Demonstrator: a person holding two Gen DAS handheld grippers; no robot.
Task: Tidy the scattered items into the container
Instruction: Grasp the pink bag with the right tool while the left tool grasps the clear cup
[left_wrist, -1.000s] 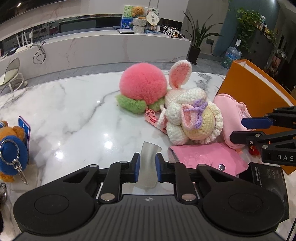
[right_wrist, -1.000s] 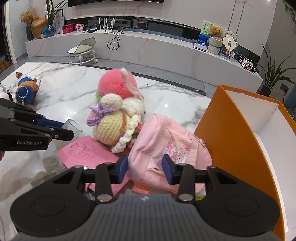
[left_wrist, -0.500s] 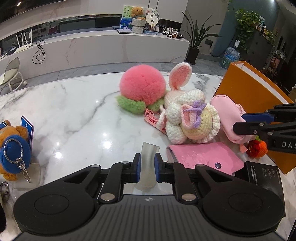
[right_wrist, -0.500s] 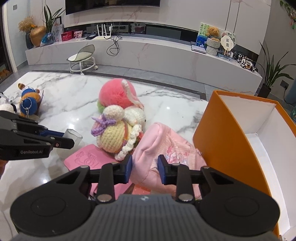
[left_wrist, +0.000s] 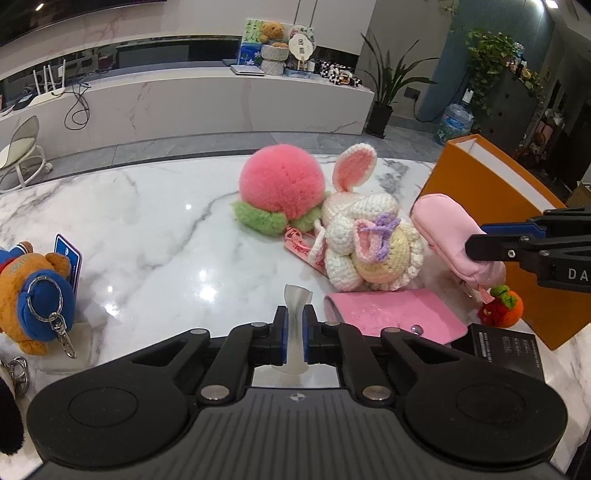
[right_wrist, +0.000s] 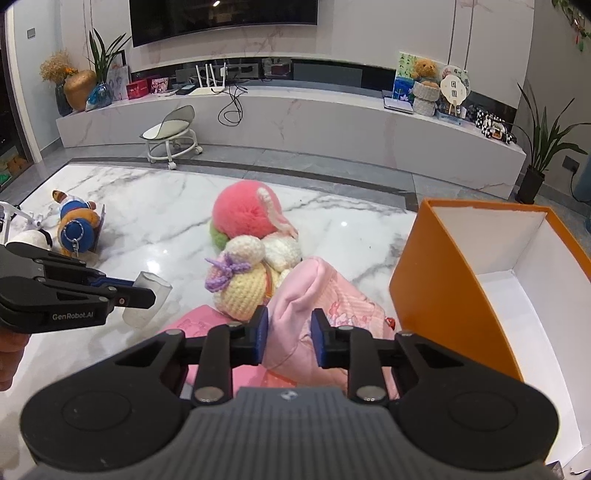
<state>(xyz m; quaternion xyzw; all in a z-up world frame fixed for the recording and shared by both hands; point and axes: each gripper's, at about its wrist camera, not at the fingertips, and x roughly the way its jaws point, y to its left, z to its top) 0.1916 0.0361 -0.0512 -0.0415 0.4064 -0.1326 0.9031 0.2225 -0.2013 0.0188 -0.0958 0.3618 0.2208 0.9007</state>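
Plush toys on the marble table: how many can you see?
4: pink peach plush mid-table, crochet bunny against it, bear keychain far left, small strawberry plush by the orange box. More may be hidden.

Squashed clear cup (left_wrist: 295, 325) and lifted pink pouch (right_wrist: 314, 314) beside orange box (right_wrist: 436, 291)

"genrobot.ai" on left gripper (right_wrist: 147, 295)

Seen from the left gripper (left_wrist: 294, 334): cup (left_wrist: 295, 325) between its fingers. Wallet (left_wrist: 395, 317) just right on the table (left_wrist: 147, 229). Crocheted rabbit (left_wrist: 369, 251) beyond the wallet, touching the round plush (left_wrist: 280, 184) behind it. Bear keychain (left_wrist: 33, 291) far left. Pouch (left_wrist: 450, 236) and box (left_wrist: 491, 206) to the right.
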